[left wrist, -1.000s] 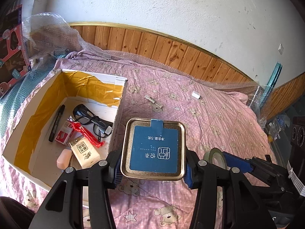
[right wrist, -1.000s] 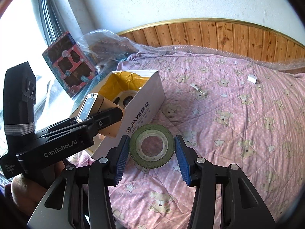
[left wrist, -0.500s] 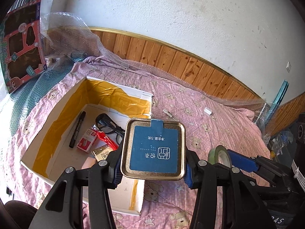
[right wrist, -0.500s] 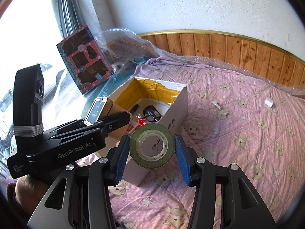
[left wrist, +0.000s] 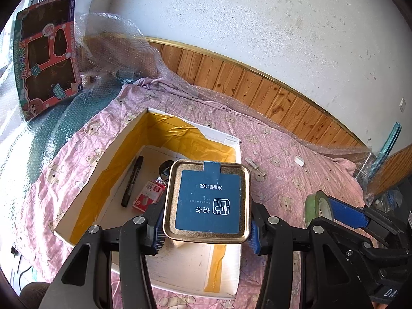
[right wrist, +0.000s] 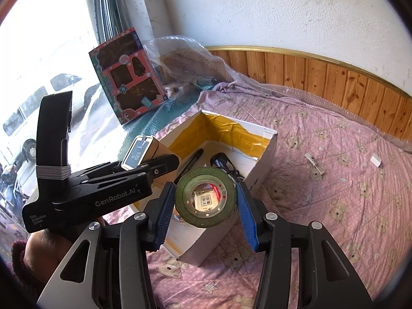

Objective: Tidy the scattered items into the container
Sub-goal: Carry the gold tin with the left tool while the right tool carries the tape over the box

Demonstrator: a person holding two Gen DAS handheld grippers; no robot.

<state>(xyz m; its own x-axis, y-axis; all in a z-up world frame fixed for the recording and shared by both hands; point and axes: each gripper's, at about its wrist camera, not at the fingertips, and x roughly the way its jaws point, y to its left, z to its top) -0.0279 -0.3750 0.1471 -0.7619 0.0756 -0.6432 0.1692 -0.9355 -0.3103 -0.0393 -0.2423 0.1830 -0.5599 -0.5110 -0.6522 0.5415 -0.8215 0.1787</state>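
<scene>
A white cardboard box (left wrist: 231, 278) with yellow tape inside sits open on a pink bed cover. In the box lie a black marker (left wrist: 132, 180), a small red and white packet (left wrist: 149, 198) and black glasses (right wrist: 222, 162), partly hidden. A gold tin (left wrist: 207, 202) with a blue label is held flat-side up between the left tongs (left wrist: 207, 231), above the box. A roll of green tape (right wrist: 206, 197) stands on its edge between the right tongs (right wrist: 204, 219), over the near corner of the box. A small clear piece (right wrist: 314, 164) and a small white piece (right wrist: 375, 160) lie on the bed cover, well apart from the box.
</scene>
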